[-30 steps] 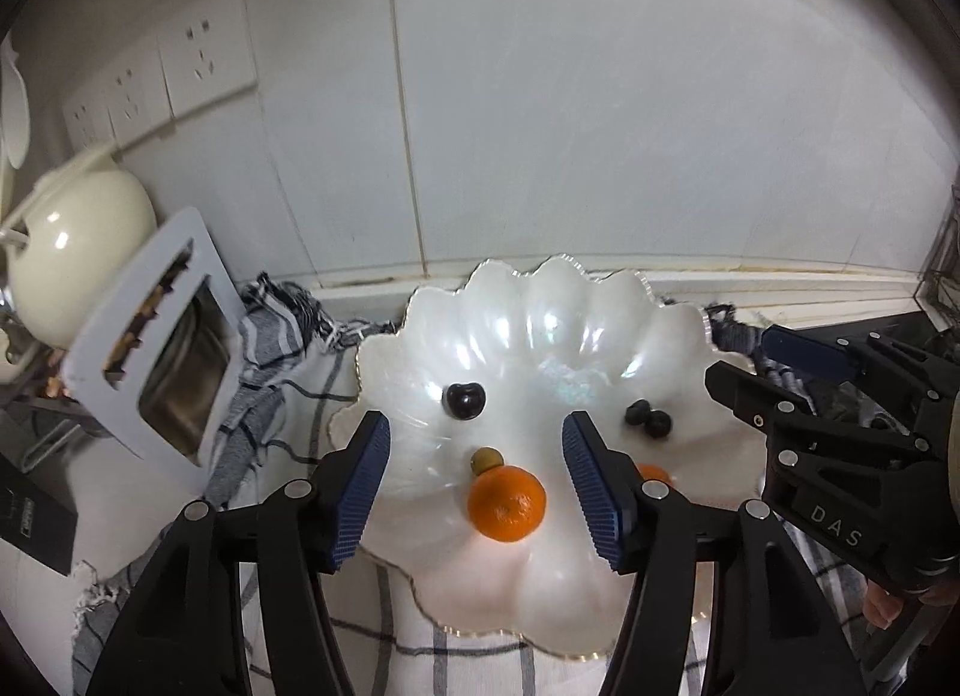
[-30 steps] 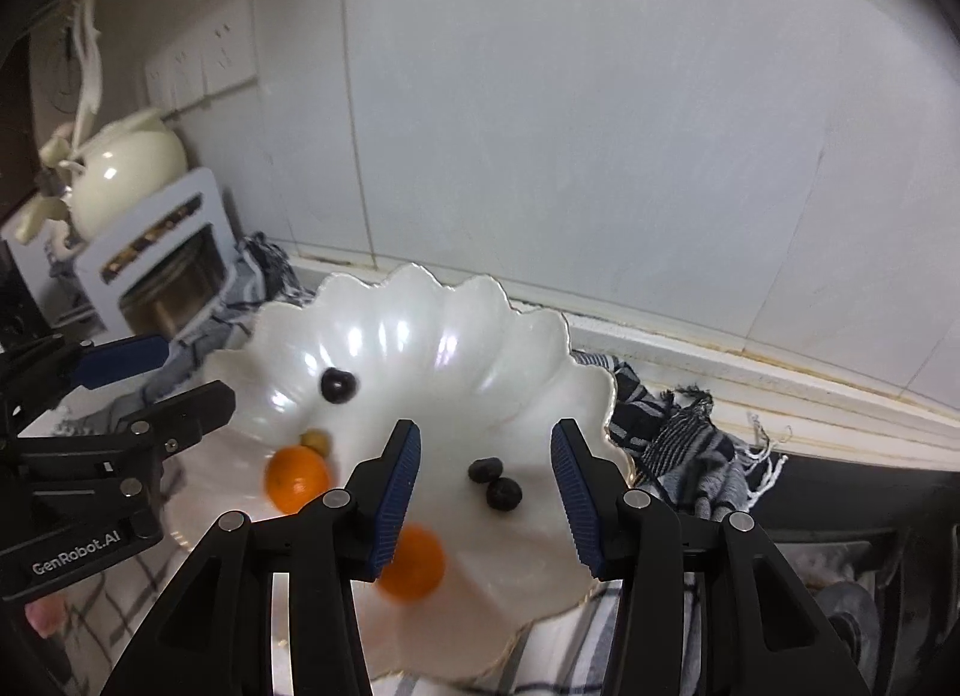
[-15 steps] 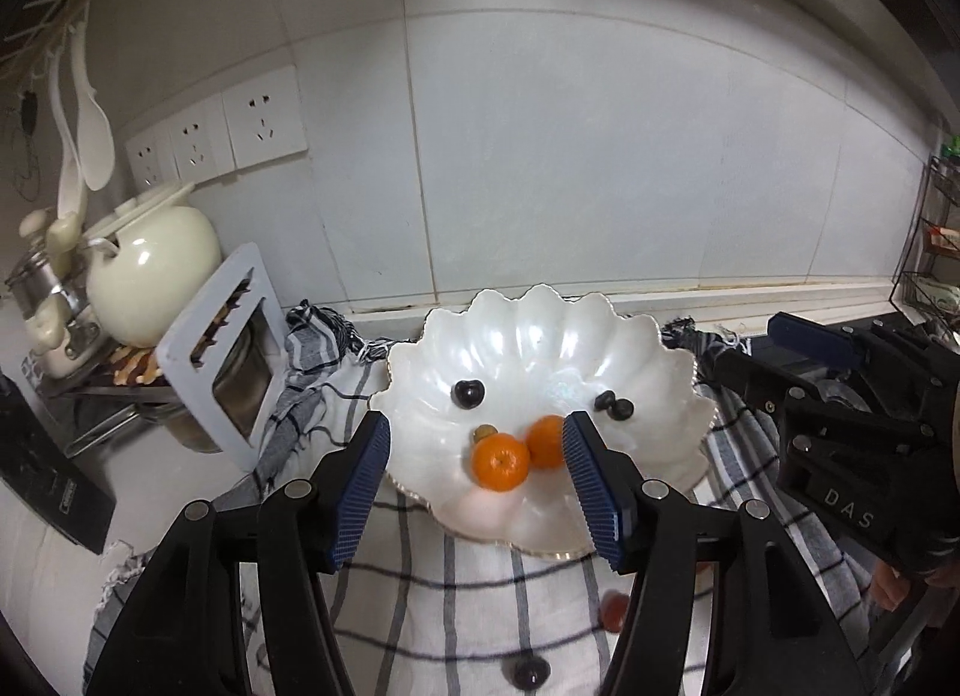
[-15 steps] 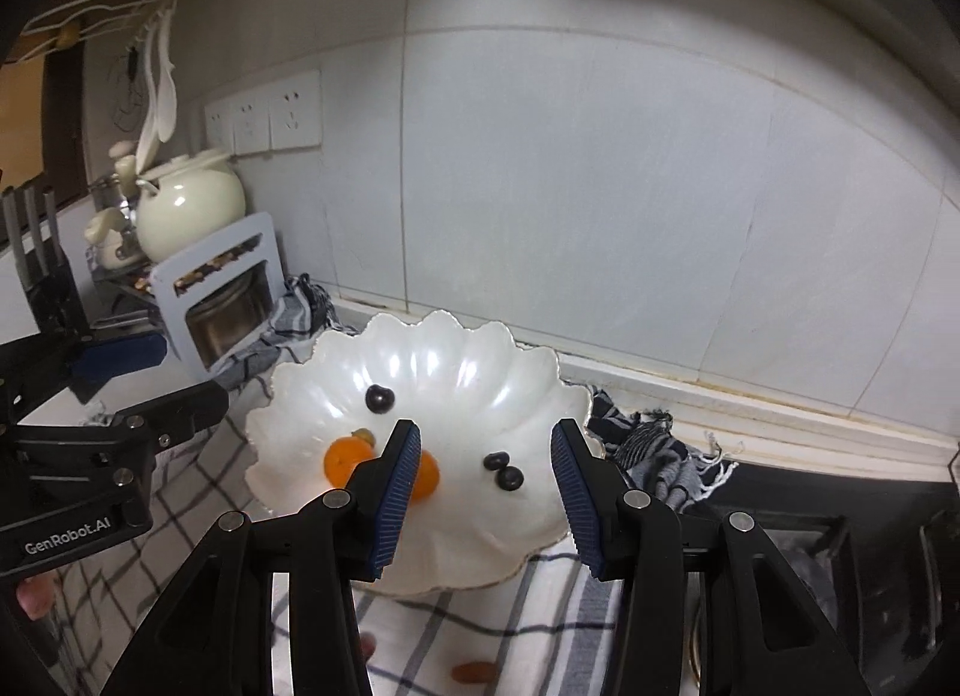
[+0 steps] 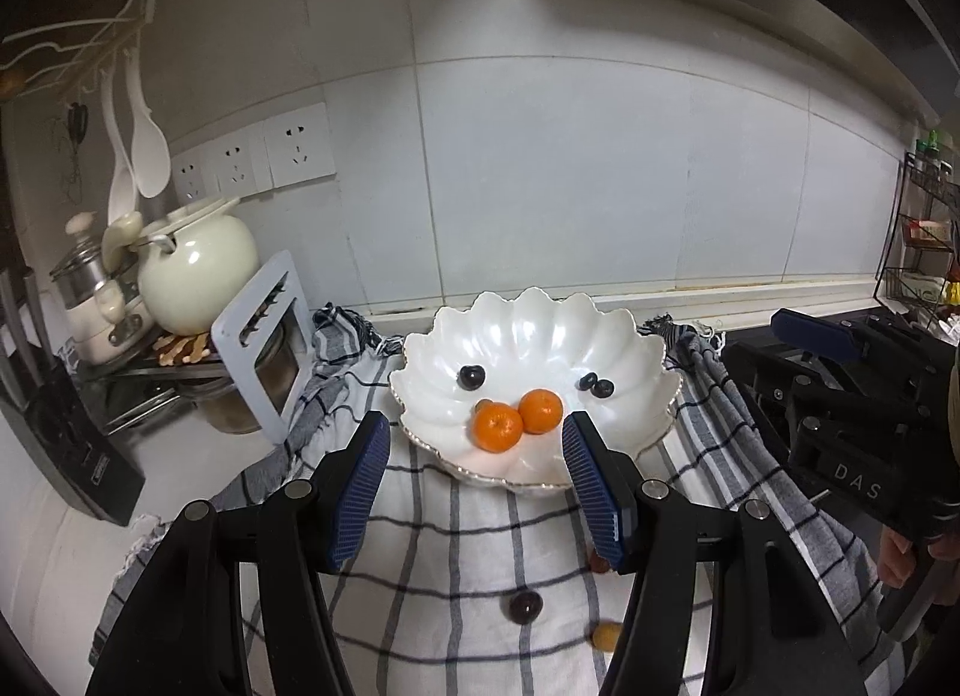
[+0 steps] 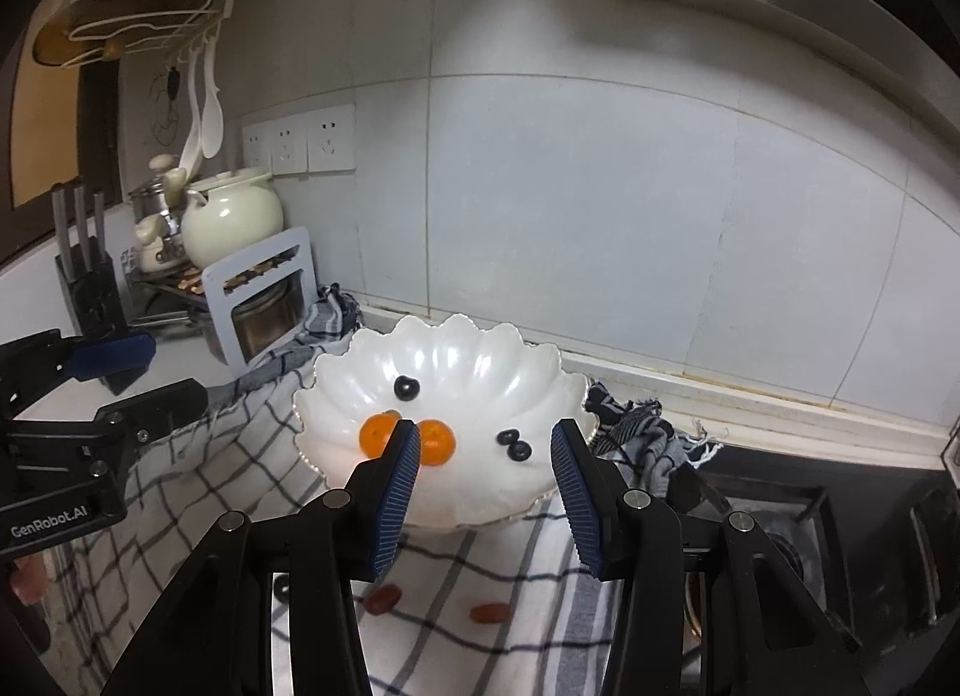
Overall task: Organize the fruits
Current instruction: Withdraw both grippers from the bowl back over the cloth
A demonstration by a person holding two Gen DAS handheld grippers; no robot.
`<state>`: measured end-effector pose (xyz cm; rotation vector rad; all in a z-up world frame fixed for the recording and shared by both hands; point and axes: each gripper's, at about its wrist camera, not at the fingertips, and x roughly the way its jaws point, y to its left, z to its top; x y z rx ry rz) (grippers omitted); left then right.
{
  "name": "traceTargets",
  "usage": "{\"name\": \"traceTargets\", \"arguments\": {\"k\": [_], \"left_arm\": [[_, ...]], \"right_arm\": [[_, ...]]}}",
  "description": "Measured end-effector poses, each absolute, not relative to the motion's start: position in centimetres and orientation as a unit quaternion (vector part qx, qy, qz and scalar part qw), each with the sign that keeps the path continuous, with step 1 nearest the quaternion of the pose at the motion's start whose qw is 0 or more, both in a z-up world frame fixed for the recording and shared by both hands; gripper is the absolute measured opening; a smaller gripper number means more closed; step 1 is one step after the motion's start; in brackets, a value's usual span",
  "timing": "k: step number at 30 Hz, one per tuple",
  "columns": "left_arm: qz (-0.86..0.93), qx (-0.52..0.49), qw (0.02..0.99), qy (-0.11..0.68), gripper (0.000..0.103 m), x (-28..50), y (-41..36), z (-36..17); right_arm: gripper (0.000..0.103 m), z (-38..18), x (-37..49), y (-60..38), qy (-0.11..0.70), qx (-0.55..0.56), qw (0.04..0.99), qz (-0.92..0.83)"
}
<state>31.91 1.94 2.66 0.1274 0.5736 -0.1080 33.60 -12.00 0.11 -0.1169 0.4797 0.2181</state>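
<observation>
A white scalloped bowl (image 5: 624, 336) (image 6: 540, 372) sits on a checked cloth by the wall. In it lie two oranges (image 5: 497, 426) (image 6: 436, 442), a dark cherry (image 5: 471, 377) (image 6: 406, 387), two small dark berries (image 5: 595, 384) (image 6: 515, 444) and a small olive-coloured fruit (image 5: 482, 406). On the cloth in front lie a dark cherry (image 5: 525, 606), a yellowish fruit (image 5: 606, 635) and reddish fruits (image 6: 384, 599) (image 6: 490, 612). My left gripper (image 5: 474, 486) is open and empty, in front of the bowl. My right gripper (image 6: 485, 492) is open and empty, also in front of it.
A cream teapot (image 5: 195, 270) and a grey rack with a glass jar (image 5: 264, 360) stand at the left. A knife block (image 6: 90, 288) is further left. A stove burner (image 6: 774, 522) lies to the right. A wire shelf (image 5: 924, 252) stands at far right.
Both grippers have pulled back and up from the bowl, still open. A second orange now lies beside the first. Loose fruits on the cloth have come into view.
</observation>
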Motion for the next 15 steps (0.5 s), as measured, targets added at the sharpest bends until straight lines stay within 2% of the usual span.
{"name": "traceTargets", "arguments": {"k": [15], "left_arm": [[-0.054, 0.064, 0.952, 0.295, 0.059, 27.6, 1.9, 0.7]], "right_arm": [[0.047, -1.5, 28.7, -11.8, 0.223, -0.075, 0.966, 0.112]]}}
